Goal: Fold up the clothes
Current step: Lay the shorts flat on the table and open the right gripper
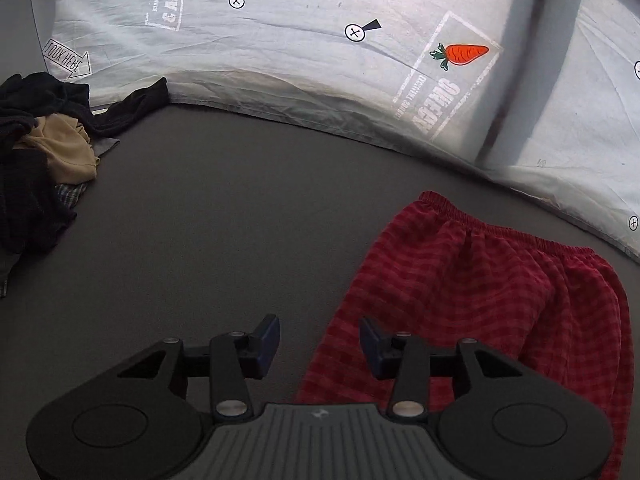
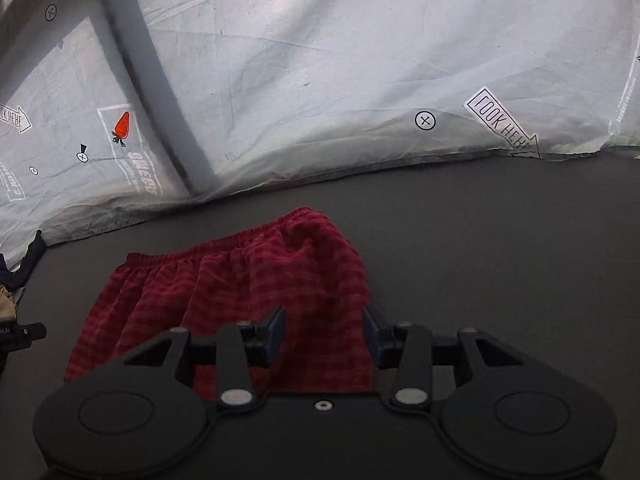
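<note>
Both grippers' fingers (image 1: 267, 340) (image 2: 277, 332) spread wide, empty; red shorts (image 2: 248, 292) lie beneath.

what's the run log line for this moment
left gripper open, empty | right gripper open over red checked shorts | shorts flat, unfolded | clothes pile untouched

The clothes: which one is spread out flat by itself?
The red checked shorts. They lie apart on the dark table, while the other clothes sit bunched in a pile.
</note>
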### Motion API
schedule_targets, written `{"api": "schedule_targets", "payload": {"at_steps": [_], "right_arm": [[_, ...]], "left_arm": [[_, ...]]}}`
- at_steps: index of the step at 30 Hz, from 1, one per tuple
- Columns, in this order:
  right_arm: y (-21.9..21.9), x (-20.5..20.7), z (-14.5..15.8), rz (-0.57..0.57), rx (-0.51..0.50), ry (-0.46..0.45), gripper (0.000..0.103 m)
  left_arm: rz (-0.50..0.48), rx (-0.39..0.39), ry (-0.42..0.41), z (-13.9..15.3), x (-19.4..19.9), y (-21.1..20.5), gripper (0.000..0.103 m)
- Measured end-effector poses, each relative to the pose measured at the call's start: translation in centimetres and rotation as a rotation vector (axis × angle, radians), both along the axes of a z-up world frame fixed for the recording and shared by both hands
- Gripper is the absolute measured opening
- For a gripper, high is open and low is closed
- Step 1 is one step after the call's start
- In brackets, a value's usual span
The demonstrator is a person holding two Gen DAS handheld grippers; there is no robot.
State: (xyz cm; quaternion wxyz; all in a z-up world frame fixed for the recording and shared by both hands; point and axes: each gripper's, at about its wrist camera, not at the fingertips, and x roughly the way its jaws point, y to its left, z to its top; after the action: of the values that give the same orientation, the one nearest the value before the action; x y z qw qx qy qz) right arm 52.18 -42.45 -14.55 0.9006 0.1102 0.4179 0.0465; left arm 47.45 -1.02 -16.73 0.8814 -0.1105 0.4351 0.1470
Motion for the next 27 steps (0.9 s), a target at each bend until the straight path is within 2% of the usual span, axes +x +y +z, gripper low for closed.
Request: {"api": "schedule_targets", "payload": {"at_steps": [3,6,11,15,16,17,18,22,27], "right_arm": [[-1.3,-4.5,-2.3,-0.036,0.027,0.104,0.043],[-1.4,-8.3,-3.8,-0.050,0.048,0.171,0.043],[-1.0,-9.6,-4.6,-0.013,0.095,0.198,0.043],[-0.2,-9.6,-5.0,0.028,0.139,0.204,0.039],[0.0,-9.7,-5.0,0.031,0.124,0.197,0.037],[0.1,-9.7,-4.9,0.035,0.112,0.191,0.023],[0.1,-9.8,-4.9,0.045,0.116,0.188,0.003],[-1.1,-10.1,-4.3,0.002,0.156,0.156,0.000],[-4.6,-10.8,-2.5,-0.161,0.133,0.071,0.000]], "left_arm": [[0.015,0.006,0.038,-1.1,-3.6,-1.4,0.064],[0.060,-0.018,0.079,-1.7,-6.8,-1.9,0.065],[0.112,-0.139,0.075,-2.4,-10.0,-1.6,0.066],[0.130,-0.149,0.066,-2.6,-11.0,-2.0,0.067],[0.134,-0.149,0.067,-2.8,-11.2,-2.0,0.067],[0.137,-0.150,0.068,-2.9,-11.2,-2.1,0.067],[0.141,-0.154,0.071,-3.0,-11.2,-2.0,0.067],[0.160,-0.157,0.082,-3.6,-11.4,-1.9,0.067],[0.157,-0.150,0.079,-3.8,-11.9,-1.9,0.067]]}}
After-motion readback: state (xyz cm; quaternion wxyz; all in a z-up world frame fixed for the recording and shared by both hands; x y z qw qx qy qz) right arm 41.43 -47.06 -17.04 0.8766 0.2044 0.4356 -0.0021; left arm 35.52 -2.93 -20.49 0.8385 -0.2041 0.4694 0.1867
